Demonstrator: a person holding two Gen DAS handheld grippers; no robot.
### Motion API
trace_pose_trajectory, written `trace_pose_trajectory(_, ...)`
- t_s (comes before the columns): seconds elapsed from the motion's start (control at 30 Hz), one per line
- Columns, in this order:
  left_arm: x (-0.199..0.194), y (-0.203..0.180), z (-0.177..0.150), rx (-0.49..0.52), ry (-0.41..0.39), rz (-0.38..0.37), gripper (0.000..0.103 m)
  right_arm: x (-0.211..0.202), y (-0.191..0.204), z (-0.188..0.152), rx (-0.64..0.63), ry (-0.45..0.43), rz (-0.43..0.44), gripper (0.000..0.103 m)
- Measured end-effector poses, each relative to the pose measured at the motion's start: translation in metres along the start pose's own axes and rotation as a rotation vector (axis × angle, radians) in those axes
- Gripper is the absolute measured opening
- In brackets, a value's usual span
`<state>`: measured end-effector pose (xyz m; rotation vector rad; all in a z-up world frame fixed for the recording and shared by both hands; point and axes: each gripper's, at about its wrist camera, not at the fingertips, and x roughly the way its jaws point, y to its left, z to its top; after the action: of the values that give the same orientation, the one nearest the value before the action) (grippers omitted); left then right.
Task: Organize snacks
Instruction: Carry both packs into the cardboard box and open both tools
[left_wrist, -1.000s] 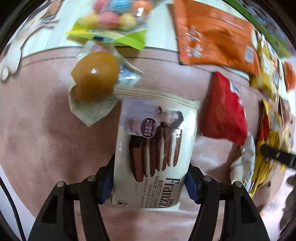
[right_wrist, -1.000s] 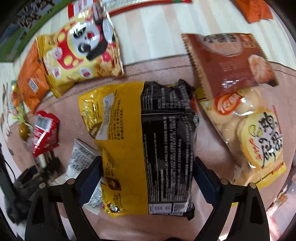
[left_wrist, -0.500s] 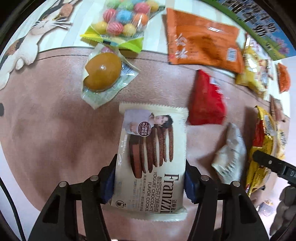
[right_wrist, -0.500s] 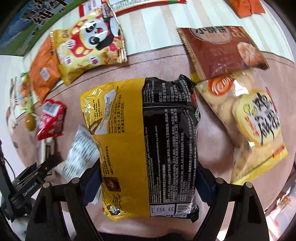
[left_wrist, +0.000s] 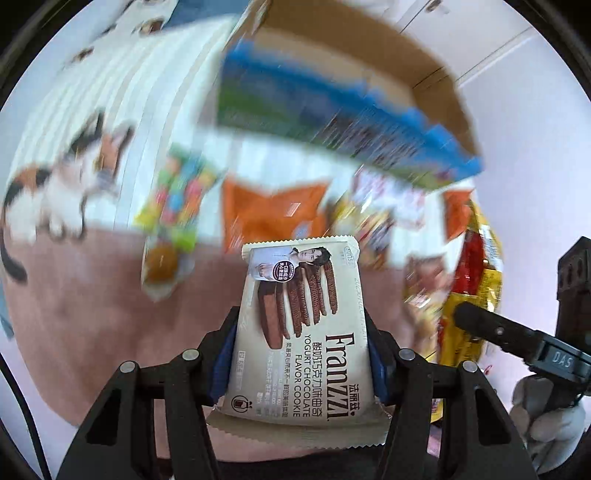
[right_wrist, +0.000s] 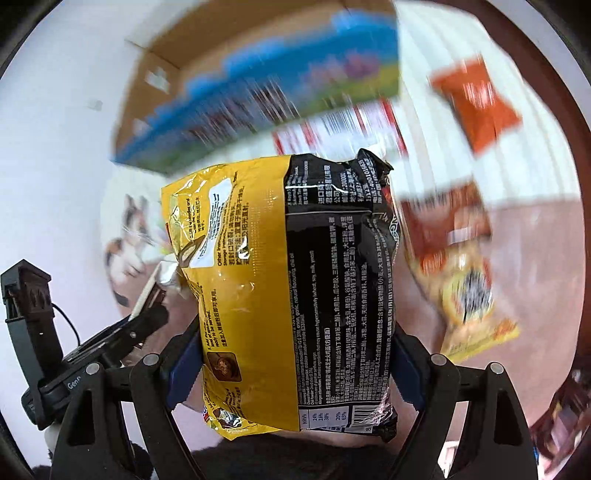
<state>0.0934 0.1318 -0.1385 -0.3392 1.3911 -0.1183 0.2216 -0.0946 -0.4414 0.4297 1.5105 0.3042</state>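
1. Two packs are lifted at once. The left tool (left_wrist: 301, 354) is clamped on the cookie pack (left_wrist: 301, 332), and its pads press both side edges.
2. The right tool (right_wrist: 295, 354) holds wide around the yellow-and-black noodle bag (right_wrist: 291, 288), which it grips by its sides.
3. Both packs hang above the pink rug (left_wrist: 92, 302), facing the open cardboard box (left_wrist: 369, 74).
4. Still lying loose: an orange bag (left_wrist: 269, 214), a candy pack (left_wrist: 177, 206), a rice cracker bag (right_wrist: 469, 295) and others. I judge the sorting is far from finished; whether the box already holds anything I cannot tell.
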Motion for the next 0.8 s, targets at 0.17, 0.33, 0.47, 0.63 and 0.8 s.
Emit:
trace_pose_trajectory(0.17, -0.016, -0.071, 0.083, 0.084, -0.147, -0.019, 0.056, -0.036, 0.026, 0.044, -0.051, -0.108, 0.043, 0.089)
trace_pose_trajectory(0.33, -0.004, -0.109, 0.167, 0.127, -0.245, 0.005, 0.056, -0.080, 0.014, 0.106, -0.075, -0.168, 0.049, 0.089)
trace_pose_trajectory(0.47, 0.015, -0.115, 0.233, 0.114, -0.251, 0.022, 0.056, -0.061, 0.015, 0.165, -0.068, -0.179, 0.027, 0.089)
trace_pose_trajectory(0.63, 0.058, -0.107, 0.296, 0.077, -0.198, 0.053, 0.056, -0.052, 0.028, 0.229, -0.054, -0.153, -0.025, 0.089)
trace_pose_trajectory(0.8, 0.098, -0.087, 0.327, 0.046, -0.134, 0.072, 0.056, -0.035, 0.049, 0.267, -0.057, -0.112, -0.097, 0.089)
